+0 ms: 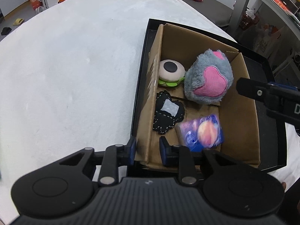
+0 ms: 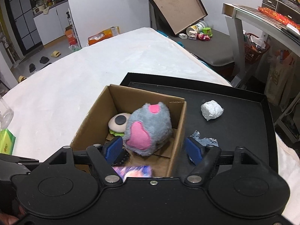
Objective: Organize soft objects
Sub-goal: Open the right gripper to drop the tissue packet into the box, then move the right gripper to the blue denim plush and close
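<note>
on the black tray (image 2: 243, 112), the cardboard box (image 2: 180, 123) fills the left part, and everything below is placed from that box. inside it sit the grey and pink plush (image 2: 148, 129) against the far right, the eyeball burger toy (image 1: 171, 73) in the far left corner, the black stitched felt piece (image 1: 166, 114) by the left wall, and a blurred purple packet (image 1: 202, 131) at the near end. outside the box's right wall, still loose on the tray, lie the white crumpled wad (image 2: 211, 109) further back and a grey lacy scrap (image 2: 206, 140) just beside the wall. the right gripper (image 2: 153, 148) hovers with jaws wide apart, straddling that right wall, empty; the scrap lies just ahead of its right finger, so this hand is likely the nearer one. the left gripper (image 1: 147, 150), jaws apart and empty, straddles the box's left wall at its near corner.
</note>
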Tool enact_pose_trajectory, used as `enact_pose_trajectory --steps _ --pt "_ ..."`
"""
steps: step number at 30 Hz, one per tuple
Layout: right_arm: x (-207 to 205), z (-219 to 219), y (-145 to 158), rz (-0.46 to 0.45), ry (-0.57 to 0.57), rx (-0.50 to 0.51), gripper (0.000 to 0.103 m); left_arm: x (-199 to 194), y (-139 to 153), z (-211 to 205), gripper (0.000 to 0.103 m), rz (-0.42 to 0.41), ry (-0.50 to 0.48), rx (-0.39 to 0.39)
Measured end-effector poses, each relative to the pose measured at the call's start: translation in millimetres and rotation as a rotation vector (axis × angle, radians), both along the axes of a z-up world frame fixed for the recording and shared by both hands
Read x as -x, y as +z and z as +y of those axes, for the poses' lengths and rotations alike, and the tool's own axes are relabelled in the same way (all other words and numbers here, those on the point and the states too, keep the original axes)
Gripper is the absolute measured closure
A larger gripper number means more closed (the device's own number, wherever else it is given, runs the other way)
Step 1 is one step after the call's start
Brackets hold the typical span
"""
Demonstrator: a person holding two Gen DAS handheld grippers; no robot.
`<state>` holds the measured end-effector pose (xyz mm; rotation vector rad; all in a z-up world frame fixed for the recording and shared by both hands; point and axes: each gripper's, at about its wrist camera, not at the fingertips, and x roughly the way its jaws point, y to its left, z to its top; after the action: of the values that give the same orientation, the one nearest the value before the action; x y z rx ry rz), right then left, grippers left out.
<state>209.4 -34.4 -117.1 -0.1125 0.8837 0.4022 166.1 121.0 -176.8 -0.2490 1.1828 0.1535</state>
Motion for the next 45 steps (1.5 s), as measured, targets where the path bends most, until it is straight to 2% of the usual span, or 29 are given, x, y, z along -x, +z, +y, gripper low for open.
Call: enact_pose_trajectory --steps 8,19,22,24,29,35,40,45 --pt "-3 -24 -3 0.003 -0.027 -0.005 0.024 -2 2 -3 0.077 0.010 0.007 -0.017" --pt "-10 -68 -12 0.024 -0.048 -0.040 0.023 -7 5 -9 0.073 0.050 0.018 -0.069" --pt "-13 -79 -15 0.032 -0.041 -0.056 0.020 -9 5 -11 0.070 0.064 0.026 -0.081" --pt "-13 -83 -16 0.025 -0.021 -0.061 0.018 -11 5 -12 0.064 0.069 0.031 -0.090" --pt "-19 -91 -18 0.022 0.001 -0.048 0.018 -16 5 -16 0.054 0.086 0.037 -0.110" --pt "-33 -98 -18 0.034 0.033 -0.058 0.018 -23 7 -21 0.047 0.096 0.036 -0.148" --pt "-44 -105 -28 0.033 0.017 -0.072 0.018 -29 8 -25 0.046 0.104 0.035 -0.176" --pt "-50 -112 -47 0.070 -0.015 -0.094 0.018 -36 7 -29 0.046 0.114 0.029 -0.198"
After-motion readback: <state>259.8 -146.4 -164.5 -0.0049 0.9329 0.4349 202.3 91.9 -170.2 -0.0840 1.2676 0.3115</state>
